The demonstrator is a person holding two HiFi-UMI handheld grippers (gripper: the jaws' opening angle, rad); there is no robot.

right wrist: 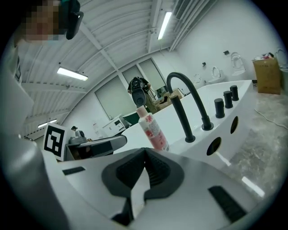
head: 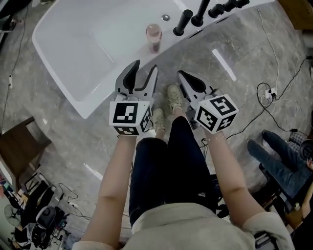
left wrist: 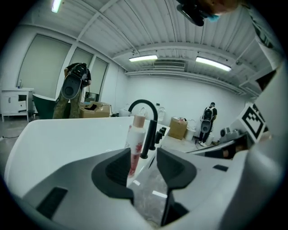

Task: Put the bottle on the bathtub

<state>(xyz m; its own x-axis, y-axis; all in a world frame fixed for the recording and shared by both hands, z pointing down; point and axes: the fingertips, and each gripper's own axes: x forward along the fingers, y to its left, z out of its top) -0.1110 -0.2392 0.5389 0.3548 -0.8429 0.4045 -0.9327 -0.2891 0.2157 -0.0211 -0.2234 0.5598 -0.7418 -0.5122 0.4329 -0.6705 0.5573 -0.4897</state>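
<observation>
Left gripper [head: 145, 68]: released. Its two dark jaws stand apart with nothing pressed between the pads.
Right gripper [head: 182, 74]: clenched. Its jaw tips meet, and they hold nothing.
Bottle [head: 153, 36]: a pale bottle with red print and a pinkish cap. It stands upright on the bathtub's ledge, ahead of both grippers and clear of them. In the left gripper view it shows beyond the gap, close to the left jaw's edge. In the right gripper view it shows just above the closed tips.
Bathtub [head: 73, 93]: white, lying ahead of the grippers. Its near edge runs under the left gripper's tips.
Faucet [head: 200, 12]: black and arched, on the same ledge, just right of the bottle and ahead of the right gripper.
Black knobs [head: 183, 22]: set in a row beside the faucet.
Floor [head: 234, 97]: grey marbled stone beneath both grippers.
Shoes [head: 173, 95]: the person's own pale pair, seen between the two grippers.
</observation>
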